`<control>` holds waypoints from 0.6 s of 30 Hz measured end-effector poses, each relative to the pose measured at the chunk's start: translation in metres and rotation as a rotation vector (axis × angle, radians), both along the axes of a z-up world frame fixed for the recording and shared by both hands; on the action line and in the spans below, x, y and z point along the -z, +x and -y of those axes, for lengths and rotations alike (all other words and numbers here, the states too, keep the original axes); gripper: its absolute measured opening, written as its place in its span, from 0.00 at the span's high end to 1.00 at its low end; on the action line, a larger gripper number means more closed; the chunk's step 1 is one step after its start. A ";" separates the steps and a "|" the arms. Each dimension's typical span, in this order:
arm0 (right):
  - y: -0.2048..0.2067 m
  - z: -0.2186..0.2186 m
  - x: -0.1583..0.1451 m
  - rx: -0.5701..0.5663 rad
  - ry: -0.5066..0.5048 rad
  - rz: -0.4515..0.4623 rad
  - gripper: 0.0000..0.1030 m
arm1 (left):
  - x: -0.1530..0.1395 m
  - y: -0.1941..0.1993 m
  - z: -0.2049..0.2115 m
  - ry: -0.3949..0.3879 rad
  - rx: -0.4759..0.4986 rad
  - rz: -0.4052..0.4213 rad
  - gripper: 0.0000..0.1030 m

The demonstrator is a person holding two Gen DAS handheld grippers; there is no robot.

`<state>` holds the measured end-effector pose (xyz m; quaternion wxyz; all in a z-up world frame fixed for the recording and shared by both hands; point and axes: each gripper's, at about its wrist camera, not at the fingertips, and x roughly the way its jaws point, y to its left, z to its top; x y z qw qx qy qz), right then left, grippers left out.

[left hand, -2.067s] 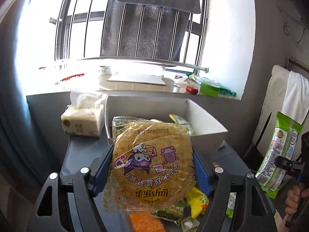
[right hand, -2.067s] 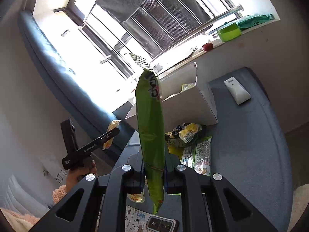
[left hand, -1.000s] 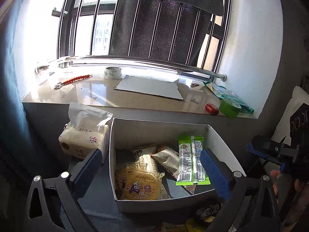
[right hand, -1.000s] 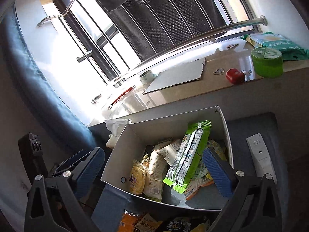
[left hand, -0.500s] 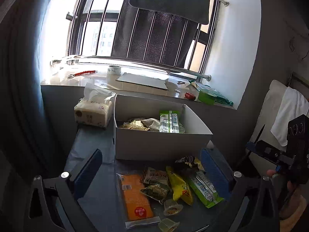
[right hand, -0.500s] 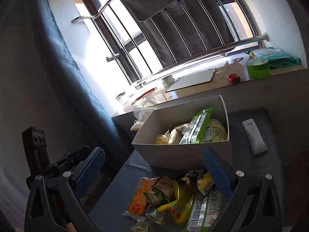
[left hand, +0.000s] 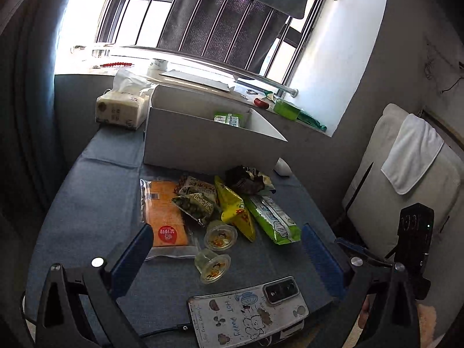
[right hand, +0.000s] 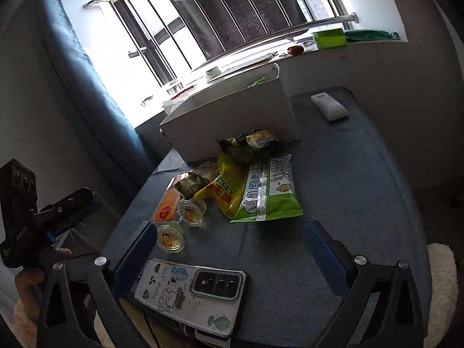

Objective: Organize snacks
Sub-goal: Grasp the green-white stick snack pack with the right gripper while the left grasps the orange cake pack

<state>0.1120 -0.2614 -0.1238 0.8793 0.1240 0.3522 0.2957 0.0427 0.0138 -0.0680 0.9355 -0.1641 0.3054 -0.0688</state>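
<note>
Snack pile (left hand: 220,203), loose on the blue table (left hand: 87,203) directly before the white box (left hand: 208,145), presumably staged for loading into it; left gripper (left hand: 226,249) and right gripper (right hand: 229,243) both spread wide, empty, hovering over the near edge.

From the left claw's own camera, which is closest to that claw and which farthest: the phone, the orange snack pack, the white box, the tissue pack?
Judged from the left claw, in the left wrist view:
1. Phone, flat just in front, slightly right.
2. Orange snack pack, ahead on the left of the snack pile.
3. White box, behind the pile, centre.
4. Tissue pack, far left, beside the box's back corner.
</note>
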 end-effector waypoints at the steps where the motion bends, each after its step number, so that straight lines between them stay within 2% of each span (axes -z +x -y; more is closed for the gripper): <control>1: 0.000 -0.001 0.000 0.012 -0.011 0.000 0.00 | 0.000 0.000 0.001 0.004 0.001 0.001 0.00; 5: 0.007 -0.002 0.002 0.039 -0.046 0.001 0.00 | 0.002 0.002 0.000 0.015 0.000 -0.008 0.00; 9: 0.024 -0.012 0.004 0.055 -0.129 -0.017 0.00 | 0.007 0.004 -0.001 0.025 -0.001 -0.025 0.00; 18: 0.082 -0.061 0.030 -0.002 -0.334 -0.082 0.00 | 0.018 0.002 -0.012 0.034 -0.032 -0.058 0.00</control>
